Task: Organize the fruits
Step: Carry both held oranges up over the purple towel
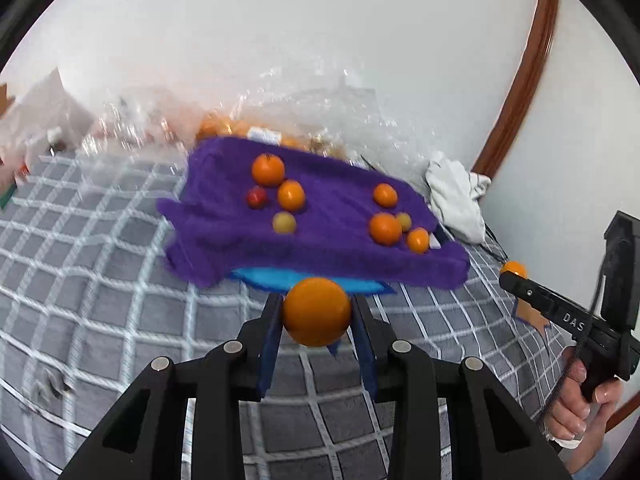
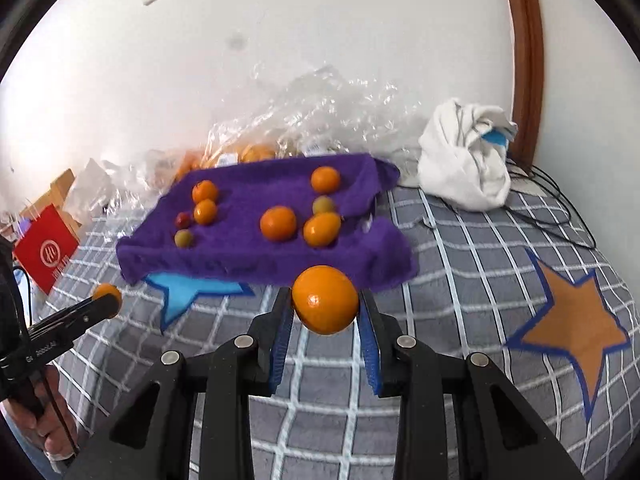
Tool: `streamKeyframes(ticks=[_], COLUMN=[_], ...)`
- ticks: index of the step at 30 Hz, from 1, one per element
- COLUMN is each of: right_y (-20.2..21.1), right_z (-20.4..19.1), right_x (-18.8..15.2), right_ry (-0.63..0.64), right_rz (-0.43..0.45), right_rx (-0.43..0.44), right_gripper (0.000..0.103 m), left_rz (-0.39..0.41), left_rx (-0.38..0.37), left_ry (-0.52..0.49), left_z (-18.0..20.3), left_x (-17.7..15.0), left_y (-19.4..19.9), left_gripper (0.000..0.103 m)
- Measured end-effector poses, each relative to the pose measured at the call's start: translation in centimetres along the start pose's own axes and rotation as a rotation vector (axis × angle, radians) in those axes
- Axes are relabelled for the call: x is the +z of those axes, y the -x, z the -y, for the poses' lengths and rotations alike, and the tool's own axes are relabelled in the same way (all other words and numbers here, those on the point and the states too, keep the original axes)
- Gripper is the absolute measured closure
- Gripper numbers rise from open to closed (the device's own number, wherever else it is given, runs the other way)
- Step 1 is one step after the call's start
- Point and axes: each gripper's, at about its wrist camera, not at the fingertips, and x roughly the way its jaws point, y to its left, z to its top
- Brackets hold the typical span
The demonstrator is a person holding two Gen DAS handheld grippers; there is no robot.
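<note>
While each claw point(image 1: 317, 312) grips an orange point(image 2: 325, 299), quilt point(image 2: 460, 280) open

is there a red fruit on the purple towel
Yes, one small red fruit lies on the purple towel, beside the left cluster of oranges.
</note>
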Motion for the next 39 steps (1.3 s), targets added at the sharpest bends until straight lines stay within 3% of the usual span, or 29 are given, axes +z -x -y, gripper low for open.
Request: streamKeyframes(ticks=[6, 13, 25, 31, 39], right_y=[-1.3, -2.2, -4.4, -8.5, -15.5], right_z=[0.3, -0.5, -1.5, -1.5, -2.6], right_x=[2.9, 6.1, 12.6, 13.1, 10.1], right_ry=[-0.038, -0.022, -0.002, -0.029, 0.003], right_rz=[0.016, 0.062, 0.143, 0.073, -0.080], right_rx=[0.021, 0.044, 0.049, 0.091, 0.085], right_gripper=[0.071, 0.071, 0.071, 0.071, 0.071], left_rz=[0.028, 0.062, 0.073, 0.064, 0.052], left_rx=[0.109, 0.138, 0.131, 0.086, 0.066], left_ry=[-0.049, -0.054, -0.056, 0.003, 0.068], left_z=[0.3, 0.3, 0.2, -1.7, -5.2], left_x=[3.6, 6.9, 13.1, 13.5, 10.9], left_y=[0.9, 0.6, -3.7, -6.7, -9.2], left_gripper=[0.071, 0.071, 0.071, 0.071, 0.071])
